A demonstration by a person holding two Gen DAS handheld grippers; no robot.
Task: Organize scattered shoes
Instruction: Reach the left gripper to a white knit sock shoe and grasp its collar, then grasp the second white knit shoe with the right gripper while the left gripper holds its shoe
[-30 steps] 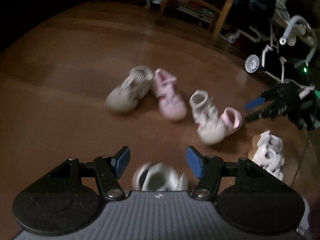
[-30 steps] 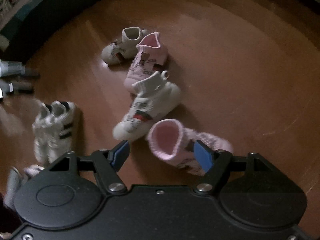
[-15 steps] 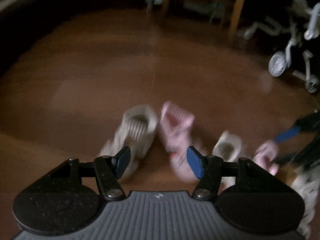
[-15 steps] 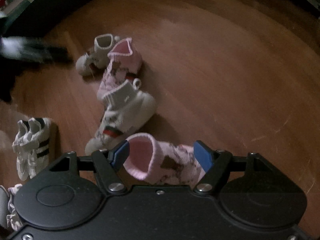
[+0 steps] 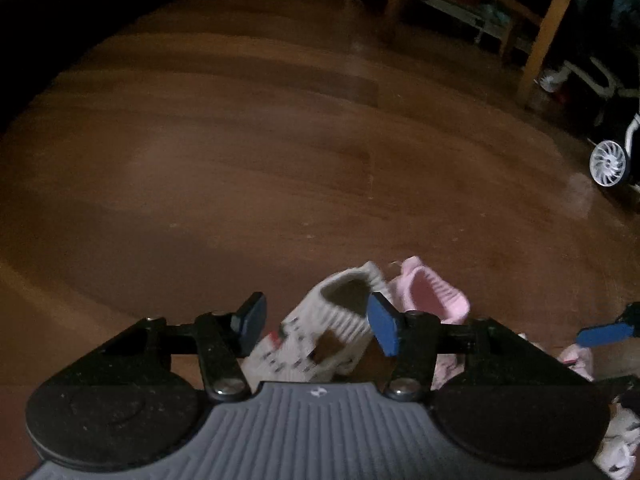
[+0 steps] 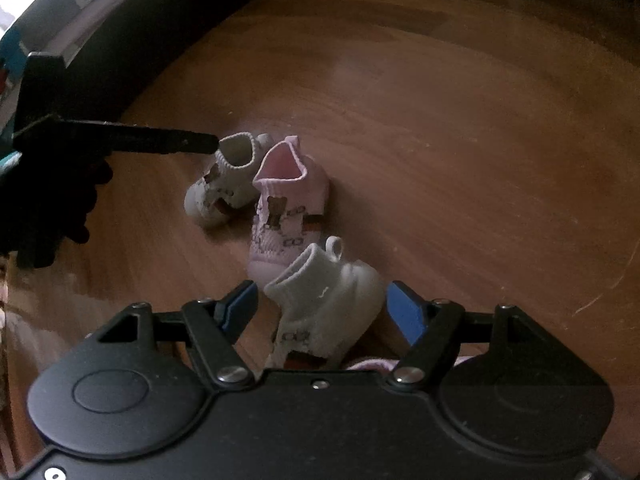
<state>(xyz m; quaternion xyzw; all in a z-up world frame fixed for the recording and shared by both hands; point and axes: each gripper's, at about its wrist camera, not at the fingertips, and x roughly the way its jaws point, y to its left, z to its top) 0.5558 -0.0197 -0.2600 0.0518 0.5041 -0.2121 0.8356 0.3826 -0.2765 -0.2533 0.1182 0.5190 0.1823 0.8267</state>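
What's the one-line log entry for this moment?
left gripper: jaws just closing around far white sock shoe | right gripper: open over near white sock shoe | pink sock shoe: on floor

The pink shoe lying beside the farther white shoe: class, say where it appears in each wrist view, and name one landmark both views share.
Left wrist view: pink shoe at lower centre-right, just beyond the left gripper's right finger.
Right wrist view: pink shoe near the centre, opening upward.
Shared landmark: the white shoe beside it, between the left gripper's fingers.
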